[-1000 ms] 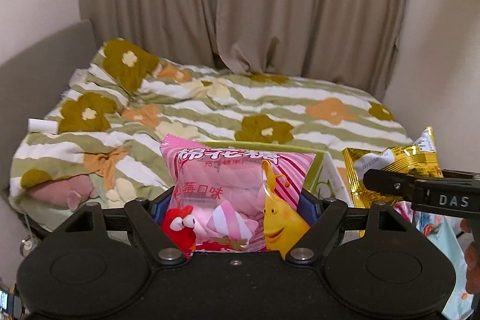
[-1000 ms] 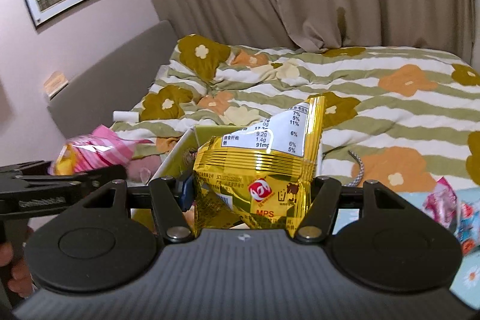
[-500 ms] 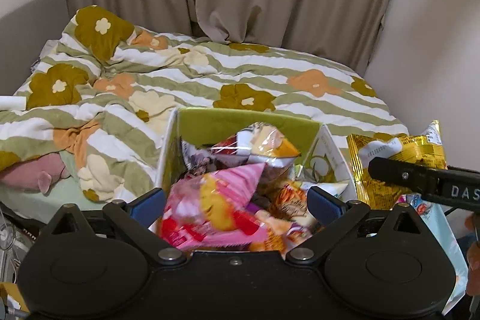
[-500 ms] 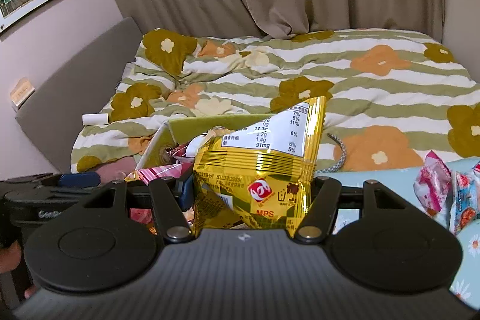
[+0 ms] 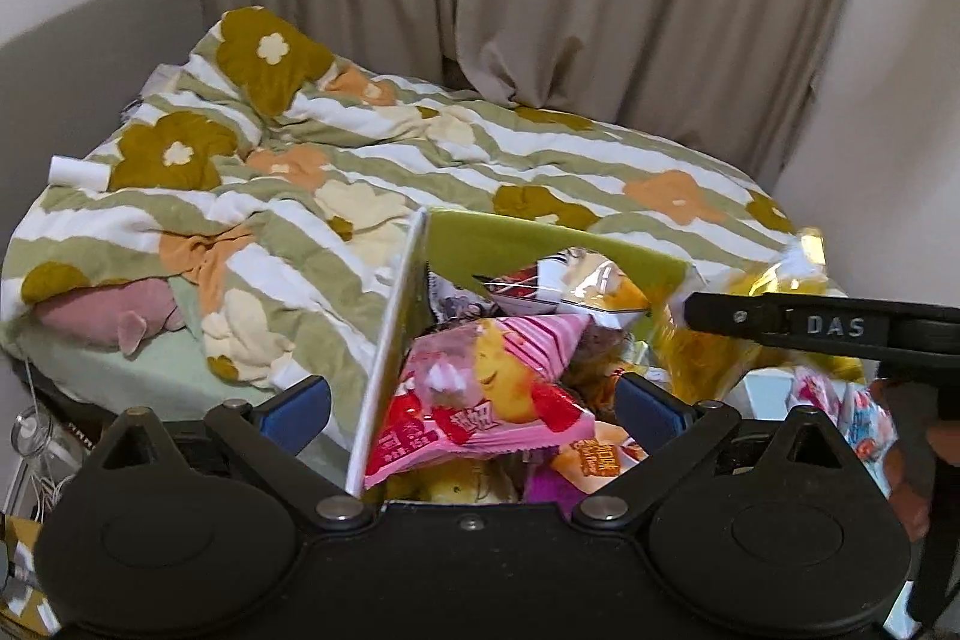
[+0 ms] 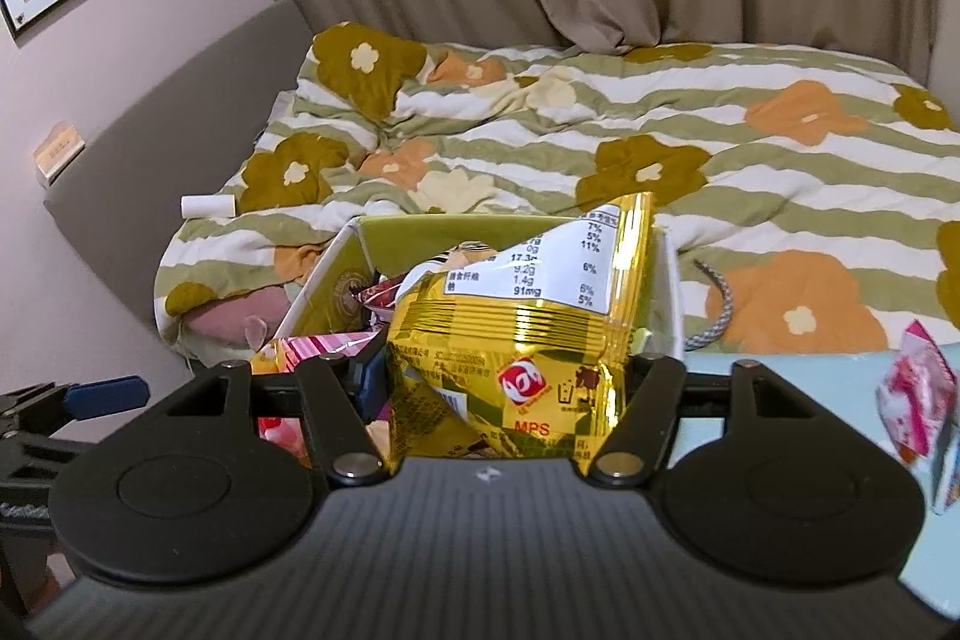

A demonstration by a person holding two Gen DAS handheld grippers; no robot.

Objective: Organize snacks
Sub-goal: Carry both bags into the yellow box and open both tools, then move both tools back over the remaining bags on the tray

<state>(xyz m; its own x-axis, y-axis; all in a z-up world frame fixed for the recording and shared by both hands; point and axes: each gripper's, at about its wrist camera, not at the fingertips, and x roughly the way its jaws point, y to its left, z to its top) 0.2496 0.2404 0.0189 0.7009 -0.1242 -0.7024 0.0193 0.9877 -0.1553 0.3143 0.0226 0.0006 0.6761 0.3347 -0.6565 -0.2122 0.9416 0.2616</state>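
Item: snack sorting, deposit stage.
Left claw [image 5: 474, 403]: jaws spread wide, just opened; pink marshmallow bag [image 5: 480, 400] lies loose between them on the heap inside the green box [image 5: 540, 235].
Right claw [image 6: 501, 376]: jaws have just been easing apart, gold snack packet [image 6: 528, 316] still between them; whether the pads press it cannot be told. Packet hangs over the box's near edge.
Loose pink packets [image 6: 915, 400] wait on the light-blue desk [image 6: 780, 370].
Next, likely: let the gold packet fall in, lift both claws clear.
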